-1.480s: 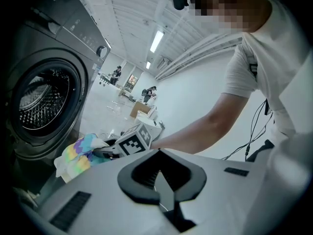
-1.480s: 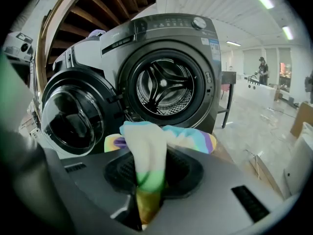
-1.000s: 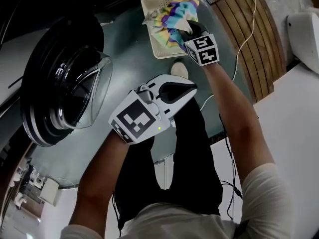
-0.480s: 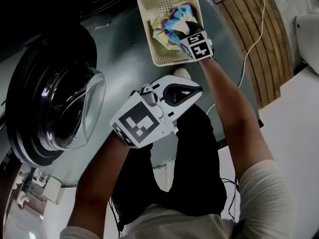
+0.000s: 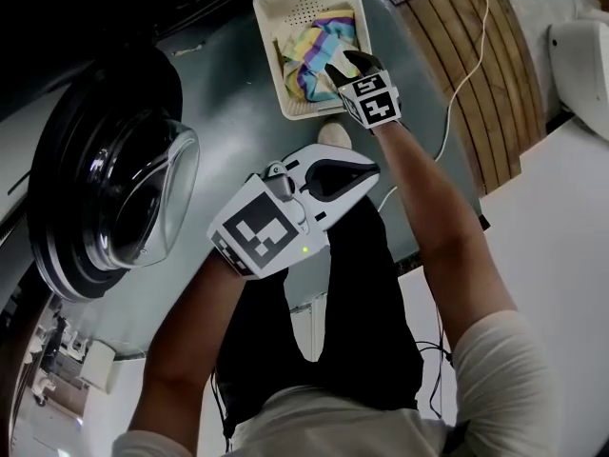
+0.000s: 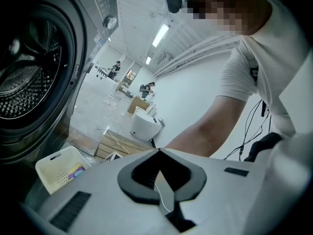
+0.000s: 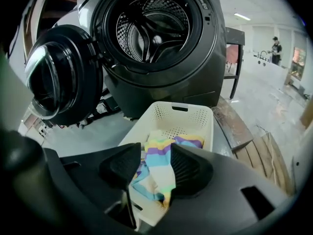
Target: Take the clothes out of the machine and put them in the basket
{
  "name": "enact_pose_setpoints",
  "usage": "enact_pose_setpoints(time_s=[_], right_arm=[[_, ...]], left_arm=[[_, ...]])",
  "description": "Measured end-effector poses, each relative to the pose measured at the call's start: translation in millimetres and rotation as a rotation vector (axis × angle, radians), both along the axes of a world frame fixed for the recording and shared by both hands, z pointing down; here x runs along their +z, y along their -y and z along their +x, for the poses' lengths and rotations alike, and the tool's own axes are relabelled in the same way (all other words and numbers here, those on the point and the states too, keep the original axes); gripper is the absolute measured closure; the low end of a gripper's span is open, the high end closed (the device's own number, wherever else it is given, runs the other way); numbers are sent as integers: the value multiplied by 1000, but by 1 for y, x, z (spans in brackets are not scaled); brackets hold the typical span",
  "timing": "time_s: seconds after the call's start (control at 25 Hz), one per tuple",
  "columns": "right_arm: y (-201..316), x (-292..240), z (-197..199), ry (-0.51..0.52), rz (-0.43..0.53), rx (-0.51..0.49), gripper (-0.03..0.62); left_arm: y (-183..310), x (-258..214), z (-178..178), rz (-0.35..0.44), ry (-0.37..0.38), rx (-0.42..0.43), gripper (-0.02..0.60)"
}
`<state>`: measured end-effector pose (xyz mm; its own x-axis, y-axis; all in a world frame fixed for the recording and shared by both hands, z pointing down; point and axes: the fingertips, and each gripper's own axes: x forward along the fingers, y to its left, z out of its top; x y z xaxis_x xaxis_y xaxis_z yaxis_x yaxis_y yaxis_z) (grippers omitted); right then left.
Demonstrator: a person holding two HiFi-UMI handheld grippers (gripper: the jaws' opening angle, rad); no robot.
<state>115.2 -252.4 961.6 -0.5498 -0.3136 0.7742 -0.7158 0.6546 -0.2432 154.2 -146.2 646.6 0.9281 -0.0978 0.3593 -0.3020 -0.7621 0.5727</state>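
The cream laundry basket (image 5: 274, 29) stands on the floor by the washing machine, whose round door (image 5: 119, 208) hangs open. A pastel striped cloth (image 5: 314, 50) lies inside the basket. My right gripper (image 5: 335, 63) reaches down into the basket over the cloth. Its jaws are opening, and the striped cloth (image 7: 159, 173) sits loosely in the gap between the pads. The machine's drum (image 7: 154, 26) looks empty. My left gripper (image 5: 369, 169) hovers lower in the head view, shut with its tips (image 6: 159, 152) together and nothing held. The basket (image 6: 53, 169) also shows at lower left of the left gripper view.
A wooden slatted platform (image 5: 476, 74) with a white cable lies right of the basket. A white appliance (image 5: 580, 60) stands beyond it. The person's legs and shoe (image 5: 333, 133) are just below the basket. Other people stand far off (image 7: 276, 45).
My right gripper sank into the basket with the striped cloth, which now lies lower inside, and its jaws parted. The left gripper barely shifted.
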Motion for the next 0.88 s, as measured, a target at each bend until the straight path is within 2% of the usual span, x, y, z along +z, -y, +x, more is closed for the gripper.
enact_pose_setpoints(time_s=[0.28, 0.88], right_arm=[[-21, -87, 8, 50, 22, 2, 408], [-80, -287, 20, 123, 112, 51, 454]], left_arm=[[-14, -67, 11, 27, -18, 16, 584], [-67, -212, -20, 94, -67, 0, 584]])
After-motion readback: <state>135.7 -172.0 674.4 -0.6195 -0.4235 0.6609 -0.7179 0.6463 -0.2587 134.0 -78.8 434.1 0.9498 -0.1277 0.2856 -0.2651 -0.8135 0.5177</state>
